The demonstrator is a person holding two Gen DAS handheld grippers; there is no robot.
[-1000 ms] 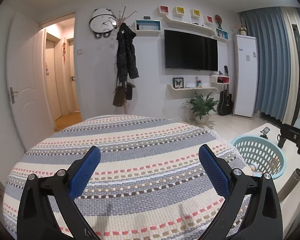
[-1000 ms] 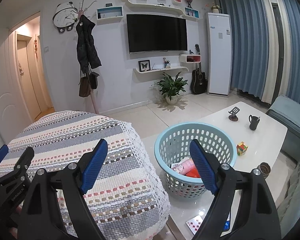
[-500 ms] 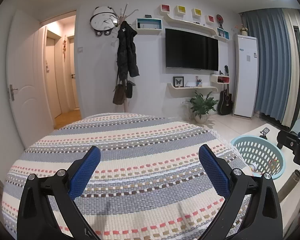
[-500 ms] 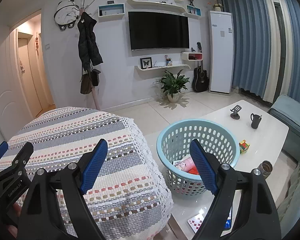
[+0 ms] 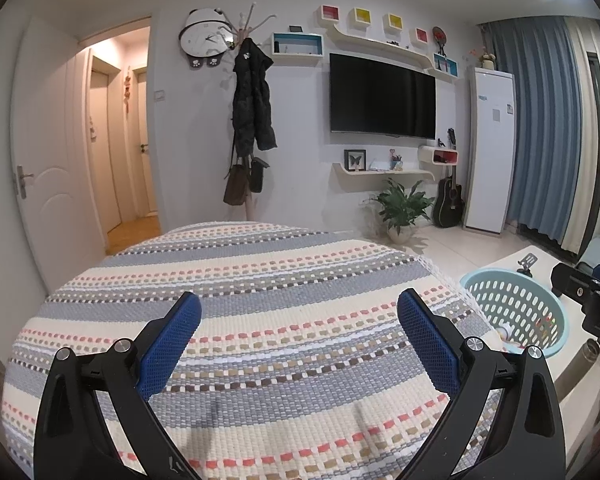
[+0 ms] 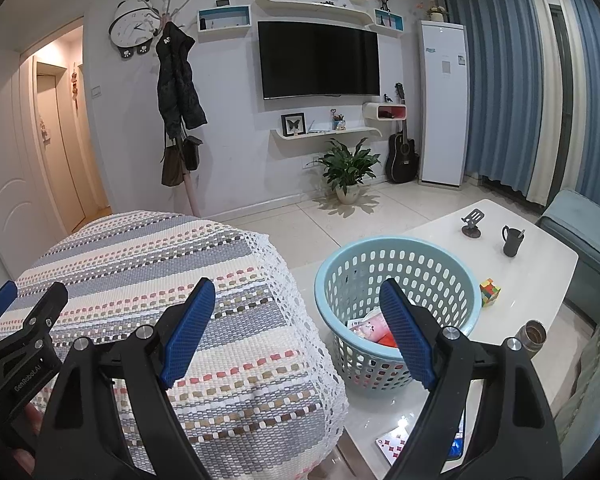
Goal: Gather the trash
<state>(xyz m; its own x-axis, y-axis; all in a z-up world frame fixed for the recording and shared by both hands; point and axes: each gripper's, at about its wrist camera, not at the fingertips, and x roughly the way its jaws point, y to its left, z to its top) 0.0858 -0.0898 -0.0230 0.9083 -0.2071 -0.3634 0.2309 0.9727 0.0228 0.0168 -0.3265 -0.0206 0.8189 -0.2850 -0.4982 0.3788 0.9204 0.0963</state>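
Note:
A light blue perforated basket (image 6: 400,276) stands on the white coffee table (image 6: 540,264); it also shows in the left wrist view (image 5: 516,308). Pink, white and red wrappers (image 6: 370,330) lie in its bottom. My right gripper (image 6: 296,320) is open and empty, held above the edge of the striped cloth, just left of the basket. My left gripper (image 5: 298,334) is open and empty over the striped woven cloth (image 5: 260,300). It also shows at the left edge of the right wrist view (image 6: 4,312).
On the coffee table are a colour cube (image 6: 489,291), a black mug (image 6: 512,240), a phone stand (image 6: 471,224), a metal flask (image 6: 532,334) and playing cards (image 6: 392,446). A teal sofa (image 6: 584,240) is at the right. A plant (image 6: 346,168) and a guitar (image 6: 400,156) stand by the far wall.
Both grippers have risen slightly and stay open. In the right wrist view the basket and table have slid a little down and right.

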